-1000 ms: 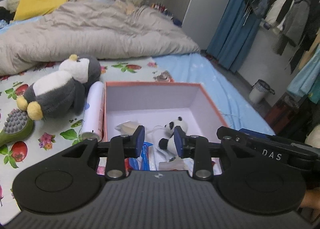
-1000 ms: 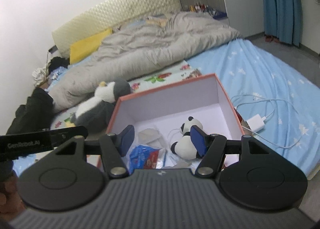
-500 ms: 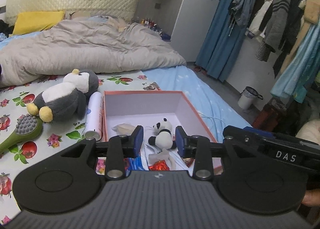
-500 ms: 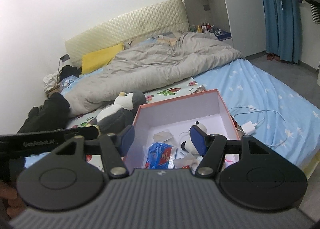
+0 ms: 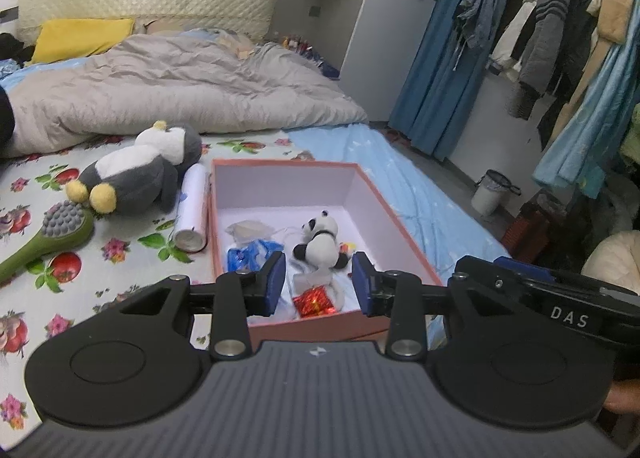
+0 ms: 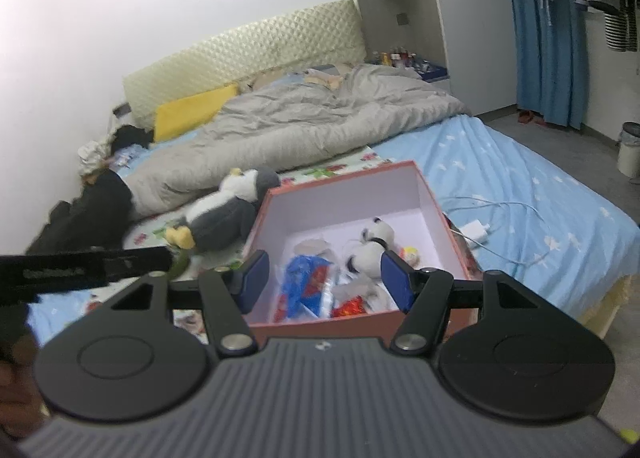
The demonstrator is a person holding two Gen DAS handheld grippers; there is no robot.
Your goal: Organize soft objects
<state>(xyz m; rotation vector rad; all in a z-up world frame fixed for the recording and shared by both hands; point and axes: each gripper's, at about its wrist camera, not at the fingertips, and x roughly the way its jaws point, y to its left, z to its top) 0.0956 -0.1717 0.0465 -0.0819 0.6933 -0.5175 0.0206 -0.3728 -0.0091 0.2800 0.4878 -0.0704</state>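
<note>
An open orange box [image 5: 400, 214] [image 6: 430, 194] with a white inside sits on the bed. In it lie a small panda plush [image 5: 322, 244] [image 6: 370, 250], a blue packet [image 5: 250, 254] [image 6: 306, 278], a red foil packet [image 5: 314, 300] [image 6: 352, 304] and a pale pouch [image 5: 246, 228]. A grey and white penguin plush [image 5: 136, 174] [image 6: 224, 214] lies left of the box. My left gripper [image 5: 319, 286] is open and empty, above the box's near edge. My right gripper [image 6: 325, 282] is open and empty, also held back above the near edge.
A white cylinder [image 5: 192, 210] lies between penguin and box. A green massage brush [image 5: 48, 236] lies at the left. A grey duvet [image 5: 172, 94] covers the far bed. A white charger with cable [image 6: 476, 230] lies right of the box. A bin [image 5: 490, 192] and hanging clothes [image 5: 560, 30] stand to the right.
Both grippers have pulled back and up from the box, so more of the bed and room shows. The panda plush stays in the box. Both grippers stay open.
</note>
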